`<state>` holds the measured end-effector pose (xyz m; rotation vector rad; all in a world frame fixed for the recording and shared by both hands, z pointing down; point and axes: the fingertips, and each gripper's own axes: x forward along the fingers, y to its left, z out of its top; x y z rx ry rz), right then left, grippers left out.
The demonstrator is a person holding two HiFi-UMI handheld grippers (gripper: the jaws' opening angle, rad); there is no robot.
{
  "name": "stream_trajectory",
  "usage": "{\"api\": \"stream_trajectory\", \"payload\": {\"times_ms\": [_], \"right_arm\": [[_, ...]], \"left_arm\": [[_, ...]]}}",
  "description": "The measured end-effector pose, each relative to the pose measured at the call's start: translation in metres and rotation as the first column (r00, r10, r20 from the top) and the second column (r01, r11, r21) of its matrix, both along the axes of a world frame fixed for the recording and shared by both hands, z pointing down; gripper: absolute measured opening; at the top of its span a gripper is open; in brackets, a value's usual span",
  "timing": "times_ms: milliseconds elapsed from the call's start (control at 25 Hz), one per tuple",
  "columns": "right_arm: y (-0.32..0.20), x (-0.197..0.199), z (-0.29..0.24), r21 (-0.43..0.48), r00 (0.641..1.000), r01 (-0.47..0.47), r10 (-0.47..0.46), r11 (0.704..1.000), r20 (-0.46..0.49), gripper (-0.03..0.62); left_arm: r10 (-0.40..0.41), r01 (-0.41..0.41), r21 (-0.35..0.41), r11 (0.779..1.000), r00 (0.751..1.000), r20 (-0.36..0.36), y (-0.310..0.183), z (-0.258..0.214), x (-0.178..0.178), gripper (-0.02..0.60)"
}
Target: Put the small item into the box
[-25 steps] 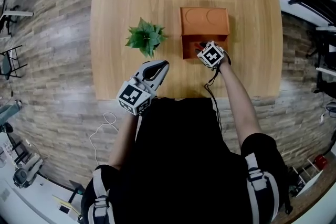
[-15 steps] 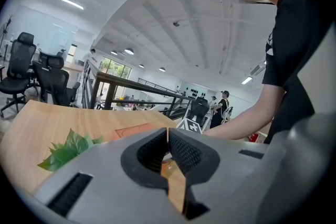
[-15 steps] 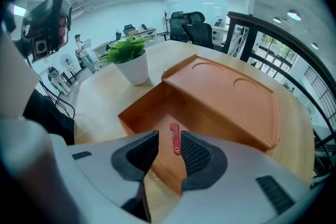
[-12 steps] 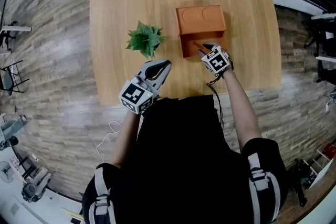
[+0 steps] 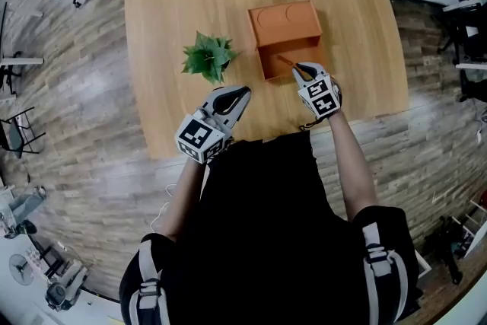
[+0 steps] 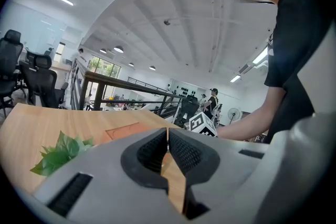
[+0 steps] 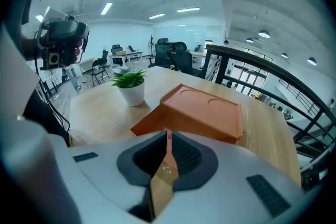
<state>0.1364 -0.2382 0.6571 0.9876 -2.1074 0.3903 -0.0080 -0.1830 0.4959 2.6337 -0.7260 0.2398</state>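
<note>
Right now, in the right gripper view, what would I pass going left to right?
black head-mounted camera → potted plant → orange box

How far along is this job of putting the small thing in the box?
Looks nearly done: a small item seems to lie inside the open orange box. The left tongs and right tongs are shut and empty. Left: perhaps closing the lid.

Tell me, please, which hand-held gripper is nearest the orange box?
The right hand-held gripper, tips at the front of the orange box; the left hand-held gripper sits farther off.
</note>
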Motion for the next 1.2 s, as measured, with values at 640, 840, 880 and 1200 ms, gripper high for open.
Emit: {"api": "stream_trajectory", "payload": {"times_ms": [640,840,880,1200], "right_arm": [[0.06,-0.019,-0.093,0.055,0.935,-0.139,0.113,0.989,0.335,0.025],[0.074,-0.028,-0.109,0.046,0.909,-0.151,0.12,0.987,0.399,0.025],[0.076,-0.029,-0.111,0.043,0.905,-0.152,0.122,0.987,0.407,0.025],[0.076,-0.029,-0.127,0.086,0.9,-0.158,0.108,0.984,0.422,0.025]], "left_arm": [[0.095,-0.095,0.002,0.996,0.995,-0.03,0.01,0.001,0.026,0.031],[0.114,-0.114,0.011,0.993,0.993,-0.028,0.014,0.0,0.028,0.031],[0.114,-0.114,0.011,0.993,0.993,-0.028,0.014,-0.001,0.028,0.031],[0.115,-0.115,0.008,0.993,0.993,-0.024,0.015,0.0,0.02,0.031]]}}
